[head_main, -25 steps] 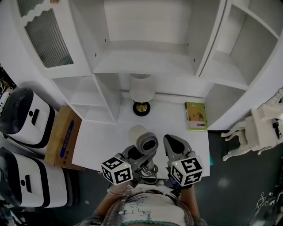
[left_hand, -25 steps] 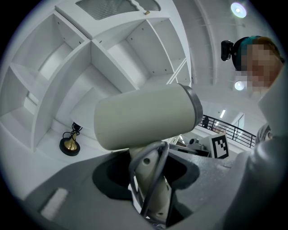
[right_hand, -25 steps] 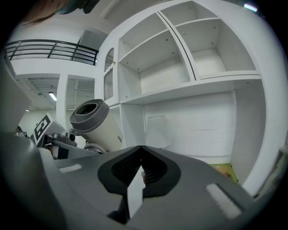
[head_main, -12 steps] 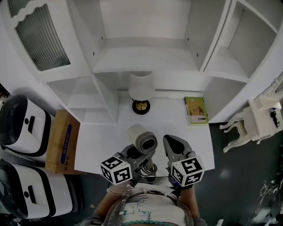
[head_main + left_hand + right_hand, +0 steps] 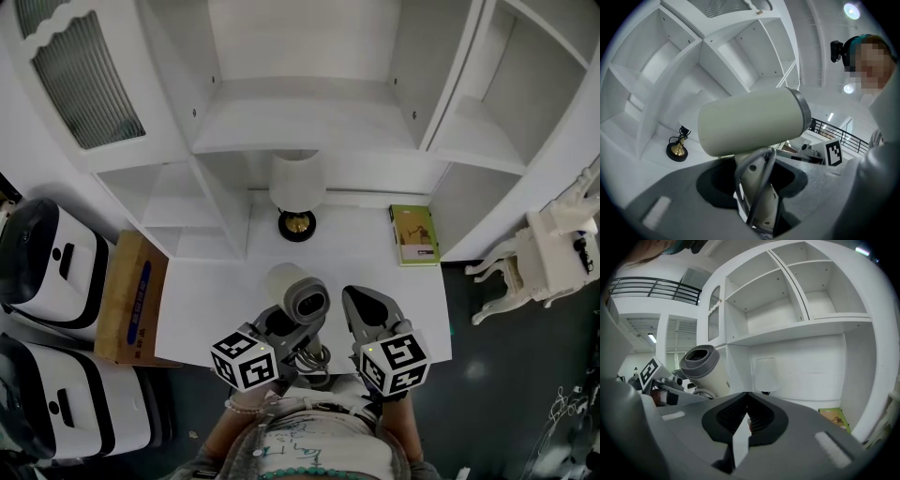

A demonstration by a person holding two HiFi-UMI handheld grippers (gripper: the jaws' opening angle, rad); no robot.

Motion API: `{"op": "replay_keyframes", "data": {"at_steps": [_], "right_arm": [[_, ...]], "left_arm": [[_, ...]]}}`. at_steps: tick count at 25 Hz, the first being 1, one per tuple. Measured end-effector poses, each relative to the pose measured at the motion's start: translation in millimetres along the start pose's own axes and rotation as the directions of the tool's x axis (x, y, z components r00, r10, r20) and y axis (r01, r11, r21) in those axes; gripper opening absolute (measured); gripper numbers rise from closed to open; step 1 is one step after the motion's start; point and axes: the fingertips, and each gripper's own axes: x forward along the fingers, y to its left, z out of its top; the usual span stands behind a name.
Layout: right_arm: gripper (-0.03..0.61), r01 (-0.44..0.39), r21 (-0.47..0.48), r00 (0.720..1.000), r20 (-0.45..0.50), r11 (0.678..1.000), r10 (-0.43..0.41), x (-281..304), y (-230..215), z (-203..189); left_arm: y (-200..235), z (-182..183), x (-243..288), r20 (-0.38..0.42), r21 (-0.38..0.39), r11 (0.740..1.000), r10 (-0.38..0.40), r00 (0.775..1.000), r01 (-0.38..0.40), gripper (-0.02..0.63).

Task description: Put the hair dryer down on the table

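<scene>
The hair dryer (image 5: pixel 298 292) has a cream barrel and a grey rear end. It hangs over the near part of the white table (image 5: pixel 394 291). My left gripper (image 5: pixel 284 325) is shut on its handle (image 5: pixel 758 187), with the grey cord looped beside the handle. The barrel (image 5: pixel 750 122) fills the middle of the left gripper view above the jaws. My right gripper (image 5: pixel 362 305) hovers just right of the dryer, apart from it, jaws shut with nothing in them. The right gripper view shows its closed tips (image 5: pixel 747 397) and the dryer (image 5: pixel 705 369) to the left.
A table lamp (image 5: pixel 298 192) with a gold and black base stands at the table's back. A green book (image 5: pixel 413 234) lies at the back right. A white shelf unit (image 5: pixel 309 103) rises behind. A cardboard box (image 5: pixel 131 300) and black-and-white cases (image 5: pixel 52 253) sit left, a white chair (image 5: pixel 553 253) right.
The left gripper and hair dryer have edged slightly forward over the table. Both grips look the same, and the head view has shifted a little.
</scene>
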Motion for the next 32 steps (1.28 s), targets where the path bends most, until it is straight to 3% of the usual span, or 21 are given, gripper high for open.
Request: {"op": "replay_keyframes", "data": {"at_steps": [18,32], "right_arm": [[0.029,-0.091,-0.029,0.996,-0.011,0.995,0.091,-28.6,-58.8,4.3],[0.029,-0.131,-0.032,0.991,-0.021,0.991,0.131,-35.0,-70.9,-1.6]], "left_arm": [[-35.4,-6.3,60.7,0.048,-0.001,0.997,0.077,0.996,-0.077,0.187],[-43.0,-12.5,73.2,0.050,0.002,0.994,0.111,0.993,-0.111,0.187]]}}
